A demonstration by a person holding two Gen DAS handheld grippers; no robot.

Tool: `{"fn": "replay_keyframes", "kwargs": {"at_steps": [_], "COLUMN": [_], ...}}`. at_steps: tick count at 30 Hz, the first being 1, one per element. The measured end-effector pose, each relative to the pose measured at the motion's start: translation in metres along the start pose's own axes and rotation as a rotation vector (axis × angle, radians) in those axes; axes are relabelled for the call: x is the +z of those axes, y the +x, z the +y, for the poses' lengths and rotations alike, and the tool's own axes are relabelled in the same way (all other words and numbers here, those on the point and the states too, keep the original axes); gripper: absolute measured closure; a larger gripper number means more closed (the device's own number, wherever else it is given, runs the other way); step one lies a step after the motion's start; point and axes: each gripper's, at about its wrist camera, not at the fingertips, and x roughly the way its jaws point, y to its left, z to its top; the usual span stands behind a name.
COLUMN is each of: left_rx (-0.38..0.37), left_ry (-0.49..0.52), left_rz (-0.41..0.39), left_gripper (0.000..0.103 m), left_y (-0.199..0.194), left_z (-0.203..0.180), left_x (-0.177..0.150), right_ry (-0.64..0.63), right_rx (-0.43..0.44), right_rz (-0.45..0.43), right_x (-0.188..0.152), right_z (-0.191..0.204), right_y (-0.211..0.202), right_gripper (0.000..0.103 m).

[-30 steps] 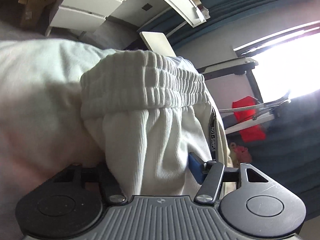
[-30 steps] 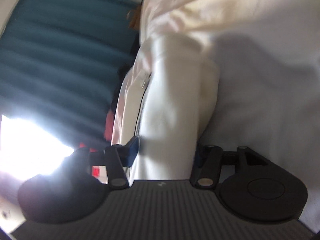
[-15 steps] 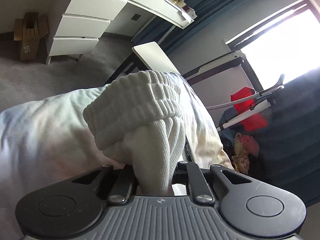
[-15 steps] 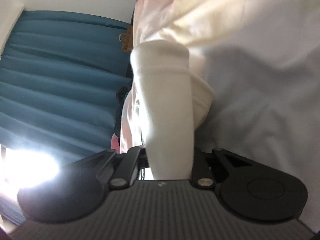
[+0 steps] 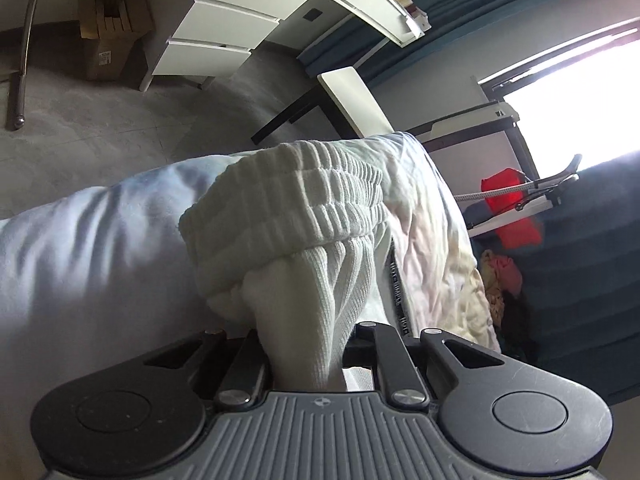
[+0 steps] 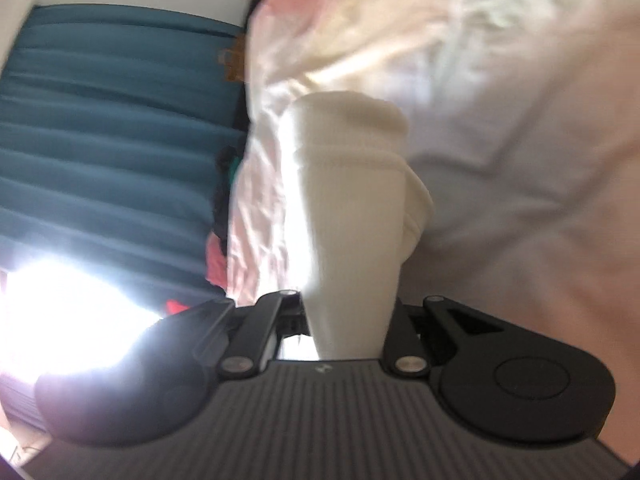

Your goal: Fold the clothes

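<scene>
A white ribbed garment with an elastic waistband (image 5: 296, 208) rises off the pale bed cover (image 5: 80, 240). My left gripper (image 5: 310, 344) is shut on a bunched fold of it just below the waistband; the fabric hides the fingertips. In the right wrist view the same white garment (image 6: 348, 208) stands up as a narrow column. My right gripper (image 6: 348, 328) is shut on that part, with cloth covering the pads. A dark printed drawstring (image 5: 396, 280) hangs beside the left grip.
The rumpled bed cover (image 6: 520, 160) spreads behind the garment. Beyond the bed are a white drawer unit (image 5: 224, 36), a white bench (image 5: 352, 100), a cardboard box (image 5: 112, 32), blue curtains (image 6: 112, 140), a bright window (image 5: 580, 112), and coloured clothes (image 5: 500, 276) on the floor.
Both grippers went from open around the garment to shut on it, then lifted it off the bed. The waistband now stands higher and more floor shows.
</scene>
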Motion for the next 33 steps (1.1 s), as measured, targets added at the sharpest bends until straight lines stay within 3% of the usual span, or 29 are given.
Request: {"fn": "replay_keyframes", "kwargs": {"at_steps": [8,10,12,14,16,17,18,19,23,25,29,33], "left_rx": [0.043,0.078,0.153,0.18,0.186,0.186,0.189,0.193,0.197,0.205,0.126,0.045], "left_ry": [0.139,0.158,0.193,0.248,0.308,0.341,0.373,0.415,0.599,0.666,0.725,0.816], "left_rz": [-0.028,-0.023,0.014,0.013,-0.007,-0.02,-0.037,-0.053,-0.099,-0.102,-0.053,-0.001], "left_gripper": [0.078,0.069,0.053,0.041,0.033,0.026,0.022,0.021,0.018,0.015,0.015,0.015], "left_y": [-0.003,-0.008,-0.014,-0.027,-0.043,-0.051,-0.058,-0.064,-0.076,-0.074,-0.056,-0.025], "left_z": [-0.009,-0.011,-0.016,-0.023,-0.031,-0.036,-0.04,-0.046,-0.081,-0.101,-0.137,-0.175], "left_x": [-0.019,-0.025,-0.03,-0.036,-0.044,-0.049,-0.053,-0.06,-0.095,-0.116,-0.158,-0.215], "right_ry": [0.017,0.017,0.013,0.01,0.006,0.005,0.009,0.009,0.02,0.01,-0.074,-0.054], "right_rx": [0.037,0.054,0.072,0.09,0.107,0.116,0.143,0.169,0.207,0.179,0.173,0.171], "right_rz": [0.046,0.055,0.066,0.076,0.087,0.092,0.097,0.099,0.064,0.009,-0.023,-0.039], "right_x": [0.006,0.006,0.006,0.005,0.005,0.005,0.005,0.006,0.019,0.021,0.024,0.026], "right_z": [-0.017,-0.018,-0.019,-0.019,-0.02,-0.021,-0.02,-0.019,-0.022,-0.02,-0.009,-0.012], "right_y": [0.003,0.004,0.004,0.004,0.004,0.004,0.005,0.006,0.009,0.004,0.006,0.005], "right_gripper": [0.09,0.089,0.087,0.084,0.063,0.039,0.024,0.021,0.019,0.019,0.019,0.019]}}
